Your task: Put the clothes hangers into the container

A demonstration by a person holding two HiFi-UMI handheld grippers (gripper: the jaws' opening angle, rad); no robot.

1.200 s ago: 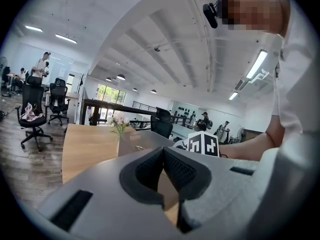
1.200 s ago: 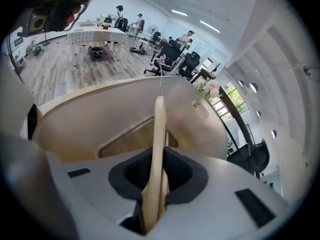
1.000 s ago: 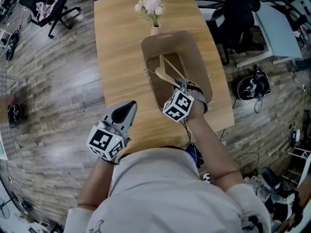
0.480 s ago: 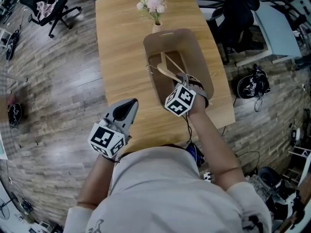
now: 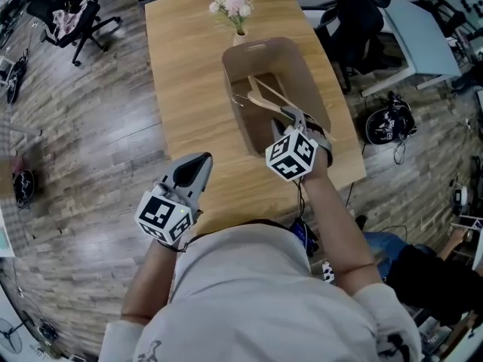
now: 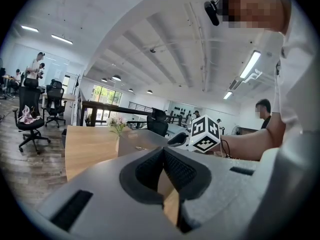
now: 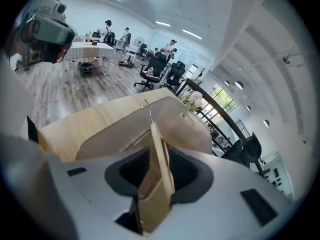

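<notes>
The container (image 5: pixel 313 89) stands on the desk (image 5: pixel 189 74) by its right edge, with the vase (image 5: pixel 240 38) just behind it at the far edge. Hangers (image 5: pixel 266 98) lie inside. My right gripper (image 5: pixel 299 121), jaws opening around one of them, hangs over the container's near end. My left gripper (image 5: pixel 192 170) is by the near edge.

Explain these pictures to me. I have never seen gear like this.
No robot here: a person holds the left tongs and the right tongs, each carrying a marker cube. One picture comes from a camera on the person's head, looking down; the other two come from cameras riding on the tongs. On the wooden table stand a beige container and a vase of flowers. The right tongs are opening with a wooden hanger between them, reaching into the container. The left tongs are shut and empty.
</notes>
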